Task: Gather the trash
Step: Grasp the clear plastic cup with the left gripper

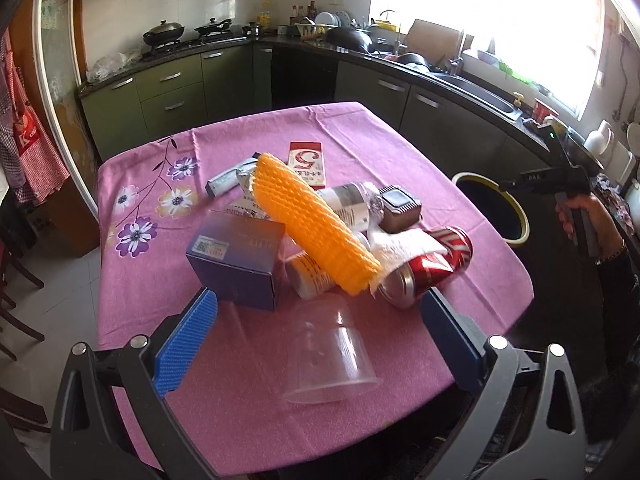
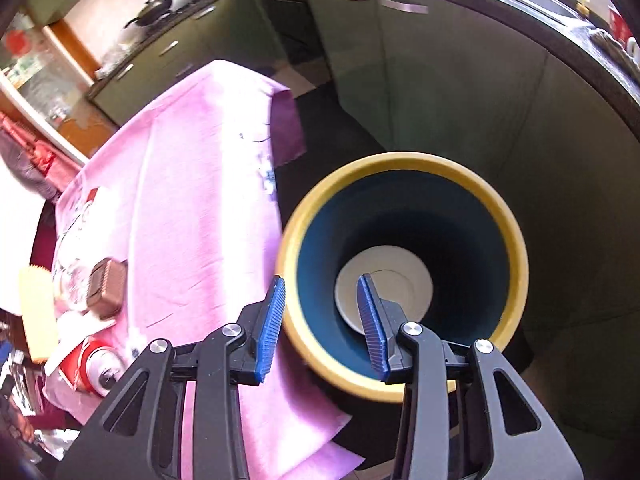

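Observation:
A pile of trash lies on the pink tablecloth [image 1: 160, 280]: a clear plastic cup [image 1: 332, 356] on its side, a blue box [image 1: 236, 260], an orange foam net [image 1: 312, 228], a red can [image 1: 428, 268], a white tissue [image 1: 404, 248], a plastic bottle [image 1: 352, 200] and a small brown box [image 1: 400, 208]. My left gripper [image 1: 316, 312] is open, just above the clear cup. My right gripper [image 2: 322, 292] is open and empty over the yellow-rimmed bin [image 2: 400, 160], which shows a white disc [image 2: 396, 272] at its bottom. The right gripper also shows in the left wrist view [image 1: 508, 186] beside the bin [image 1: 516, 208].
The bin stands on the floor off the table's right edge. A red-and-white carton [image 1: 306, 162] and a grey tube [image 1: 228, 178] lie farther back on the table. Green kitchen cabinets [image 1: 172, 92], a stove with pans and a sink counter run behind. Chairs [image 1: 16, 292] stand at the left.

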Available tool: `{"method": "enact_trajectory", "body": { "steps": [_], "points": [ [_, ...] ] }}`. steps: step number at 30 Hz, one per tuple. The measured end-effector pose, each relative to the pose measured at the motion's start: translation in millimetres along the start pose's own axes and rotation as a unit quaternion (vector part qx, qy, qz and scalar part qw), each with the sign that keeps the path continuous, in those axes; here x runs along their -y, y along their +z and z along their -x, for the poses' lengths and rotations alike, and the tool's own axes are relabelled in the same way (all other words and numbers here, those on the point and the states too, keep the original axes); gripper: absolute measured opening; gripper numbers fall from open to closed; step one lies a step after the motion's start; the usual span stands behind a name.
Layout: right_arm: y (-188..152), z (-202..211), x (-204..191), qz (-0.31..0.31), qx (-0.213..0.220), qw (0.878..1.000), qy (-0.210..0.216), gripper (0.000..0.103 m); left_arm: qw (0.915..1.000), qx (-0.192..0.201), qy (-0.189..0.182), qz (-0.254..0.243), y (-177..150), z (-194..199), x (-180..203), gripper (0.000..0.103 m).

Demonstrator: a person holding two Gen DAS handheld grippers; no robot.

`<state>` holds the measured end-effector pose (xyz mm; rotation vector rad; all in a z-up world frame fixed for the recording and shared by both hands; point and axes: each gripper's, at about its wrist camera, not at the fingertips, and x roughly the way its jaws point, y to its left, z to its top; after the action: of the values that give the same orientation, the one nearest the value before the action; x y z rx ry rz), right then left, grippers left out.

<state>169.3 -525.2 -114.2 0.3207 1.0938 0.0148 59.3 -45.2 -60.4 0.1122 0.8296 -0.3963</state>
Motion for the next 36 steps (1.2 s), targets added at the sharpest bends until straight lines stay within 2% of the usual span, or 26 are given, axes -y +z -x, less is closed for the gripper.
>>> {"method": "enact_trajectory", "body": {
  "steps": [4, 7, 10, 13, 17, 21, 26, 28, 29, 36],
  "points": [
    [-11, 11, -19, 0.016, 0.016, 1.000, 0.014, 0.039, 0.9998, -0.002, 0.004, -0.018, -23, -7, 11, 0.097],
    [-17, 21, -28, 0.022, 0.031, 0.999, 0.017, 0.042, 0.9999, -0.010, -0.014, -0.003, -39, -17, 9, 0.097],
    [-23, 30, -30, 0.024, 0.040, 0.999, 0.015, 0.043, 0.9998, -0.014, -0.010, 0.003, -52, -24, 7, 0.097],
    [-27, 35, -25, 0.023, 0.045, 0.999, 0.015, 0.043, 0.9991, -0.027, -0.032, 0.010, -61, -34, 9, 0.097],
    [-26, 40, -19, 0.024, 0.049, 0.998, 0.017, 0.043, 0.9993, -0.037, -0.005, 0.009, -70, -50, 16, 0.097],
    [-27, 40, -19, 0.027, 0.047, 0.998, 0.019, 0.043, 0.9982, -0.044, 0.023, 0.033, -76, -60, 11, 0.097],
    [-27, 34, -18, 0.028, 0.045, 0.998, 0.024, 0.043, 0.9966, -0.036, 0.019, 0.072, -80, -59, 1, 0.097],
    [-27, 32, -19, 0.030, 0.043, 0.998, 0.026, 0.043, 0.9969, -0.031, 0.019, 0.070, -80, -58, 1, 0.089],
    [-27, 31, -19, 0.031, 0.042, 0.998, 0.027, 0.043, 0.9970, -0.030, 0.020, 0.068, -80, -58, 1, 0.076],
    [-28, 30, -18, 0.033, 0.043, 0.998, 0.031, 0.043, 0.9974, -0.026, 0.015, 0.065, -75, -51, 0, 0.074]
  ]
}}
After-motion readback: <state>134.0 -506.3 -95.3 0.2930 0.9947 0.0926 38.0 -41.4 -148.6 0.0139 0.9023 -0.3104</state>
